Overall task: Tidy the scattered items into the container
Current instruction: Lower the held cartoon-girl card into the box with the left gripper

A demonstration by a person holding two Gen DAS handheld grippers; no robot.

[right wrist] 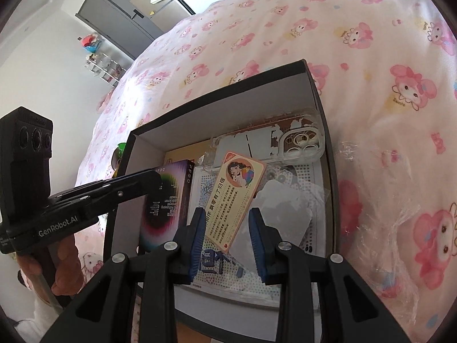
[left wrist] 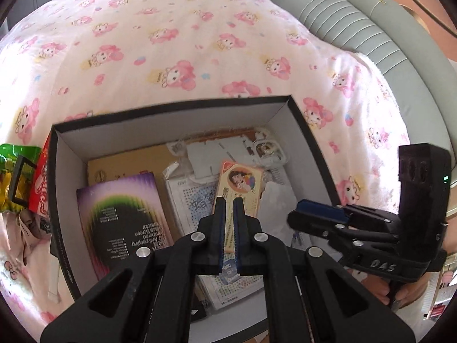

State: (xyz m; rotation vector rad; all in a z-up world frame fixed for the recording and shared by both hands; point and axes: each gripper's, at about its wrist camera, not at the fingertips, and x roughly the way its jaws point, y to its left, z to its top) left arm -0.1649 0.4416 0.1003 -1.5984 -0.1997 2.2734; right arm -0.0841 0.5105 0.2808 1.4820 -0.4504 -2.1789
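Observation:
A black box with white inside walls (left wrist: 160, 131) (right wrist: 200, 123) sits on the pink patterned bedspread. In it lie an orange picture card (left wrist: 240, 183) (right wrist: 237, 197), a purple-and-black screen-protector box (left wrist: 122, 214) (right wrist: 165, 200), a clear phone case (left wrist: 265, 148) (right wrist: 285, 140) and a dotted white sheet (left wrist: 188, 200) (right wrist: 294, 177). My left gripper (left wrist: 229, 203) hangs over the box above the card, jaws nearly closed and holding nothing. My right gripper (right wrist: 227, 214) is open over the card, empty. Each gripper shows in the other's view, the right one (left wrist: 320, 211) and the left one (right wrist: 137, 183).
A green snack bag (left wrist: 14, 171) and a red packet (left wrist: 41, 180) lie left of the box on the bed. A crumpled clear plastic wrap (right wrist: 380, 200) lies right of the box. A grey-green padded headboard (left wrist: 371, 28) stands at the far right. Shelves and a grey wardrobe (right wrist: 122, 20) stand beyond the bed.

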